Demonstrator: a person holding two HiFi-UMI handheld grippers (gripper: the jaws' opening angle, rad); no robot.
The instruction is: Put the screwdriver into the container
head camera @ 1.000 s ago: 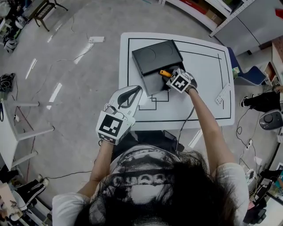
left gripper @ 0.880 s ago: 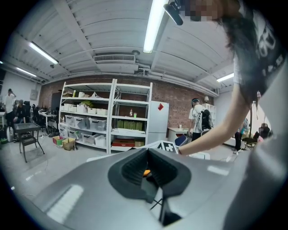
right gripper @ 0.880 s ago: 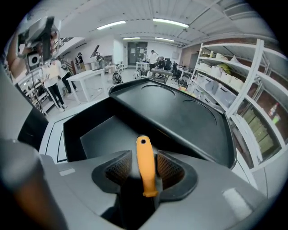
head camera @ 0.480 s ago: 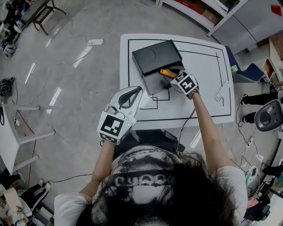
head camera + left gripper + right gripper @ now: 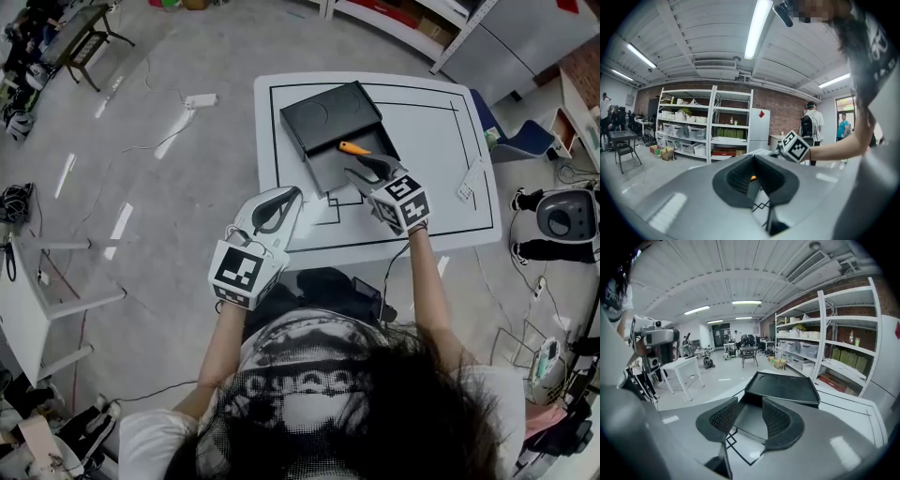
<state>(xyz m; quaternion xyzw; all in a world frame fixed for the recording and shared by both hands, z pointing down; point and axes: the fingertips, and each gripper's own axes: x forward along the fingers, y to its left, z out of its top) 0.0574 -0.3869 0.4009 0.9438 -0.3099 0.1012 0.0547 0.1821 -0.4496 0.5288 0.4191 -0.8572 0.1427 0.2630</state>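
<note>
- At upper centre of the head view, a black container (image 5: pixel 330 117) sits on the white table (image 5: pixel 441 150). Its flat lid lies toward the top of the frame and its open tray toward the person.
- Inside that tray, close under the lid's edge, lies the orange-handled screwdriver (image 5: pixel 353 148), free of both grippers.
- Just below and right of it, the right gripper (image 5: pixel 367 171) hovers over the tray's near right part. Its jaws stand wide and are closing a little, with nothing between them; only the tray shows beyond.
- At centre left, the left gripper (image 5: pixel 286 197) hangs just off the table's lower left edge, well apart from the container. Its jaws are narrowly apart and empty.
</note>
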